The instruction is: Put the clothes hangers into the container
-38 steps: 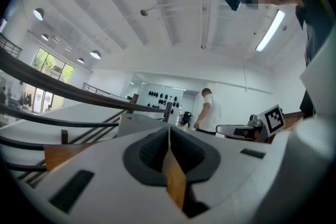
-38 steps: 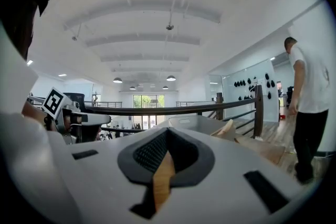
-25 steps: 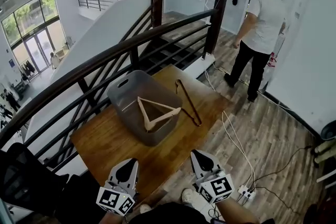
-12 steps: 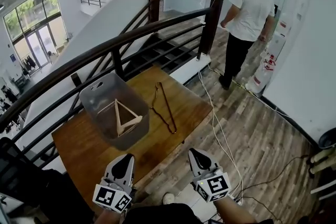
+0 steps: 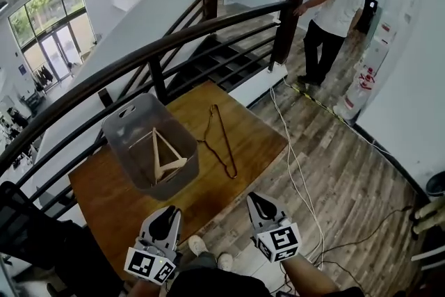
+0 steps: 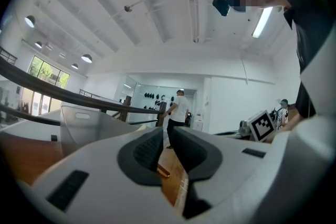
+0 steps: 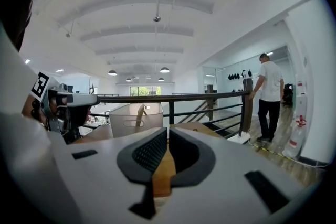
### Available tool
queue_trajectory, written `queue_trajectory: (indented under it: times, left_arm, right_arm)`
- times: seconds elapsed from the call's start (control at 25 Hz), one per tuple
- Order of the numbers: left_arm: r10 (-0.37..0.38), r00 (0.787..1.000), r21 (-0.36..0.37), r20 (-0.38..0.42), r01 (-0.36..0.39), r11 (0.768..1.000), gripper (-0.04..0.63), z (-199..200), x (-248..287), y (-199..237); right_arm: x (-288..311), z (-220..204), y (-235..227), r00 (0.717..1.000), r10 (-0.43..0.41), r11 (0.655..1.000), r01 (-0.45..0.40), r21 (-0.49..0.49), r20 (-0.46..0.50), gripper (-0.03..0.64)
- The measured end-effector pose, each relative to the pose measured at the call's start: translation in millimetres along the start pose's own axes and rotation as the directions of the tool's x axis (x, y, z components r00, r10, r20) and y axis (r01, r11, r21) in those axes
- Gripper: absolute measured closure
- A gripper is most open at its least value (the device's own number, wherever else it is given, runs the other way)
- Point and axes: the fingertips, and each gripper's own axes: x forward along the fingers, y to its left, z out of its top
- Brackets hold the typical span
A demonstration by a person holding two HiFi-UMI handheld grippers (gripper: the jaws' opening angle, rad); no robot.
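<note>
Thin dark-brown clothes hanger (image 5: 221,142), flat on the wooden table (image 5: 261,144) just beside the grey plastic container (image 5: 182,176), is being judged light, stiff, slippery, best pinched mid-bar; the jaws of the left gripper (image 5: 167,218), empty, have just been opening slightly, those of the right gripper (image 5: 257,204) are being held closed.

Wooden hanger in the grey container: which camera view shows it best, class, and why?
The head view: looking down, it shows the wooden hanger as a full triangle inside the grey container. The right gripper view shows only one end above the container's rim. The left gripper view shows the container's wall but no hanger.
</note>
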Motion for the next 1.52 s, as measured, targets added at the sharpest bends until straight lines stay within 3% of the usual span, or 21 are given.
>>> queue_trajectory:
  times: [0.36,0.68,0.88,1.04,1.2,1.36,1.52]
  left_arm:
    - [0.007,1.000,0.007,0.029,-0.008,1.000,0.500,16.2,25.1,58.0]
    - [0.060,0.998,-0.023,0.031,-0.060,0.998,0.485,14.1,24.0,108.9]
    - [0.069,0.997,-0.022,0.047,-0.068,0.997,0.485,13.1,21.1,126.5]
    - [0.121,0.993,-0.035,0.015,-0.120,0.992,0.485,-4.5,10.1,143.4]
    - [0.173,0.985,-0.045,0.024,-0.172,0.984,0.477,5.7,16.9,144.4]
    - [0.244,0.970,0.005,0.021,-0.244,0.970,0.476,8.4,20.8,143.1]
    - [0.337,0.941,-0.031,0.023,-0.336,0.941,0.476,3.2,20.4,141.9]
  right_arm:
    - [100.4,-10.1,-14.8,0.994,0.029,0.995,-0.039,-0.096,-0.102,0.592]
    - [191.3,-65.6,-35.5,0.961,0.018,0.993,-0.050,-0.109,-0.277,0.578]
    - [236.1,-101.1,-40.4,0.924,0.013,0.993,-0.056,-0.102,-0.382,0.563]
    - [262.8,-123.9,-46.8,0.888,-0.024,0.995,-0.024,-0.098,-0.460,0.558]
    - [283.5,-144.9,-58.1,0.843,-0.018,0.996,-0.033,-0.085,-0.538,0.538]
    - [298.8,-160.4,-63.7,0.797,0.020,0.995,-0.073,-0.064,-0.604,0.526]
    - [306.4,-173.0,-57.4,0.758,0.087,0.987,-0.155,-0.049,-0.647,0.499]
